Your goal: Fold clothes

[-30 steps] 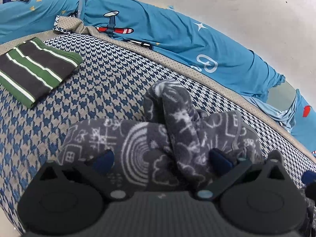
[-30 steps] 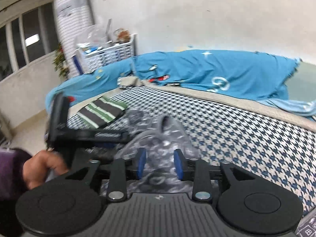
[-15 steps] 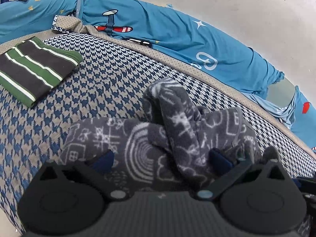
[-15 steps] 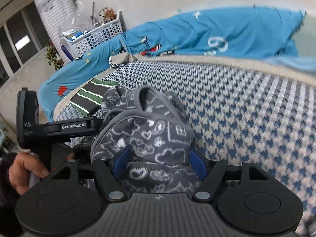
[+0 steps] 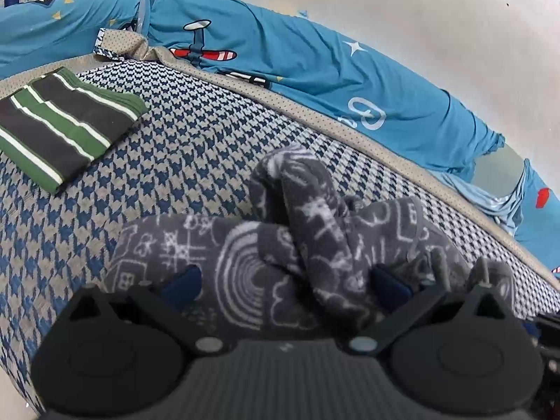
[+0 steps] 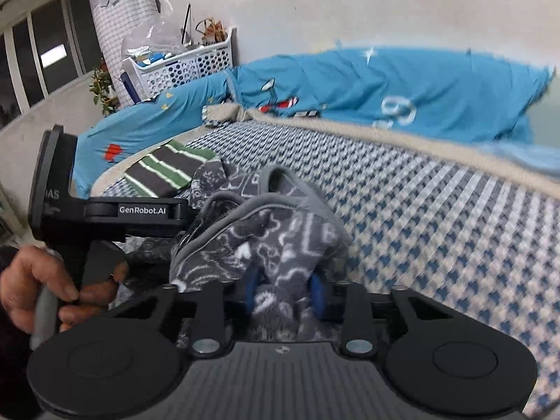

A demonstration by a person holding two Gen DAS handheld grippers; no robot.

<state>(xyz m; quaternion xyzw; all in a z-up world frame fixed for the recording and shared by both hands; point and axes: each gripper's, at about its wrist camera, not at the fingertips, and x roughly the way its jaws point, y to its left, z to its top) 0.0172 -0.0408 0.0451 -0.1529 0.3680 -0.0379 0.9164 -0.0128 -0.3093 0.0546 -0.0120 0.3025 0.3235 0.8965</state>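
Note:
A grey fleece garment (image 5: 297, 245) with white doodle prints lies crumpled on the houndstooth bedcover (image 5: 196, 154). My left gripper (image 5: 285, 281) is open, its blue pads wide apart on either side of the bunched fleece. My right gripper (image 6: 285, 288) is shut on a fold of the same grey garment (image 6: 273, 231) and holds it slightly raised. The left gripper's body (image 6: 105, 210) and the hand holding it show at the left of the right wrist view.
A folded green, black and white striped garment (image 5: 59, 126) lies at the bed's far left, also in the right wrist view (image 6: 168, 171). A blue printed quilt (image 5: 315, 66) runs along the wall. A white basket (image 6: 185, 66) stands in the corner.
My right gripper opened wide around the grey fleece, then closed on a fold of it and tilted up. My left gripper stayed open and almost still.

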